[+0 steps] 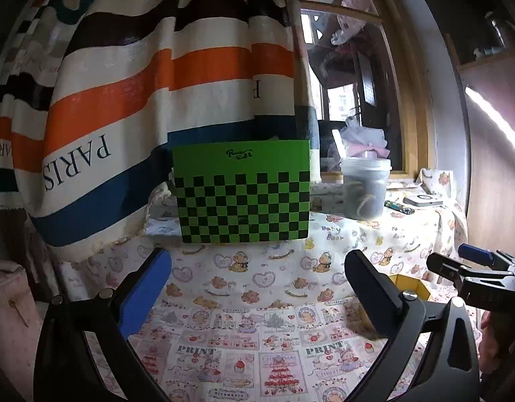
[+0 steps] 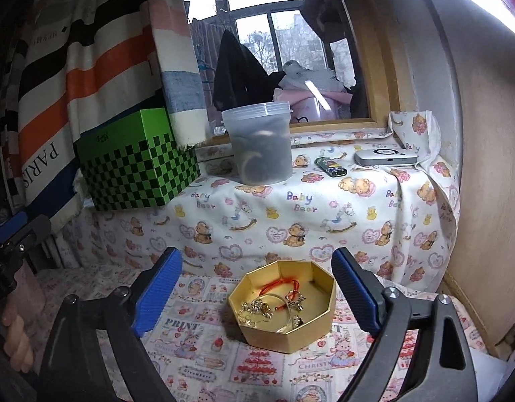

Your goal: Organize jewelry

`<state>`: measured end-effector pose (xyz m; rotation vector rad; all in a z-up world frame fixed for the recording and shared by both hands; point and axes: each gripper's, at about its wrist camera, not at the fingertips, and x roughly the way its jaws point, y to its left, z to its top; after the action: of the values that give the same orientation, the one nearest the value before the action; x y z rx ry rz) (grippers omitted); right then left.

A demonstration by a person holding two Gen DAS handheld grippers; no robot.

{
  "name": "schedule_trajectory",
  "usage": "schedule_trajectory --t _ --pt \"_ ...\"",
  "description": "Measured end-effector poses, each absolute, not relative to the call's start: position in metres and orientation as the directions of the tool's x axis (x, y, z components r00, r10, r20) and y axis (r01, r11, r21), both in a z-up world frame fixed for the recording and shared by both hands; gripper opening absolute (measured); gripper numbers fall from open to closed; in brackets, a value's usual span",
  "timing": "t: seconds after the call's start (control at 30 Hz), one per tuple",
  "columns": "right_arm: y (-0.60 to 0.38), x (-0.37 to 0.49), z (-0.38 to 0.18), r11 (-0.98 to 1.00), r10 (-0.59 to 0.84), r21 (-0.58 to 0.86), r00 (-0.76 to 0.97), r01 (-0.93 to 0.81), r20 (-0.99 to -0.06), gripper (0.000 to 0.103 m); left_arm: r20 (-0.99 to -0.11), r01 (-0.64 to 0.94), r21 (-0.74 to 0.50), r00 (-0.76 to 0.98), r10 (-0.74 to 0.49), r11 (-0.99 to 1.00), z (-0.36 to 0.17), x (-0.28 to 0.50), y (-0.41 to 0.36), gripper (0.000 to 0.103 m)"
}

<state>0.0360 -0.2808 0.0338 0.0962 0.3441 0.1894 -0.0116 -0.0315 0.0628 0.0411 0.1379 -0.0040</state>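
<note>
A gold octagonal box point(image 2: 319, 316) sits on the bear-print cloth, just ahead of and between the fingers of my right gripper point(image 2: 255, 256), which is open and touches nothing. Inside the box lie a red cord bracelet point(image 2: 277, 286), gold chains point(image 2: 257, 310) and a clear bangle. My left gripper point(image 1: 257, 256) is open over bare cloth, facing a green checkered box point(image 1: 242, 197). A yellow corner of the gold box point(image 1: 409, 284) peeks out behind its right finger. The right gripper point(image 1: 458, 261) shows at the right edge of the left wrist view, the left gripper point(image 2: 26, 227) at the left edge of the right wrist view.
On the raised ledge stand the green checkered box point(image 2: 136, 164), a lidded translucent tub point(image 2: 260, 144), a lighter point(image 2: 331, 166) and a white flat device point(image 2: 386, 157). A striped cloth point(image 1: 140, 100) hangs at the back left. A window and a wall close off the right.
</note>
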Motion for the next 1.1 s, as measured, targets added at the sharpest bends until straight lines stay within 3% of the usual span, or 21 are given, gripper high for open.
schedule_trajectory --t 0.1,0.13,0.3,0.63,0.77,1.1 --pt "-0.273 0.035 0.029 0.982 0.189 0.088 0.932 -0.169 -0.31 0.095 -0.129 -0.008 0.033 0.992 0.012 0.999 0.053 -0.008 -0.026 0.103" --pt "-0.272 0.033 0.027 0.982 0.186 0.087 0.937 -0.167 -0.295 0.103 -0.13 -0.006 0.031 0.991 0.01 1.0 0.049 -0.007 -0.025 0.103" --pt "-0.264 0.029 0.021 0.986 0.165 0.052 0.952 -0.157 -0.257 0.103 -0.173 0.003 0.022 0.985 0.001 1.0 0.026 0.004 -0.02 0.103" --pt "-0.27 0.03 0.008 0.996 0.082 0.057 0.962 -0.07 -0.262 0.103 -0.199 -0.011 0.046 0.98 0.02 0.999 0.005 0.008 -0.025 0.103" --pt "-0.27 0.034 0.004 0.997 0.068 0.056 0.959 -0.055 -0.277 0.103 -0.27 0.013 0.013 0.963 -0.009 1.0 0.001 0.02 -0.021 0.103" --pt "-0.262 0.038 0.001 1.0 0.022 0.002 0.954 -0.022 -0.299 0.103 -0.288 -0.002 0.037 0.957 0.013 0.999 0.0 0.025 -0.024 0.103"
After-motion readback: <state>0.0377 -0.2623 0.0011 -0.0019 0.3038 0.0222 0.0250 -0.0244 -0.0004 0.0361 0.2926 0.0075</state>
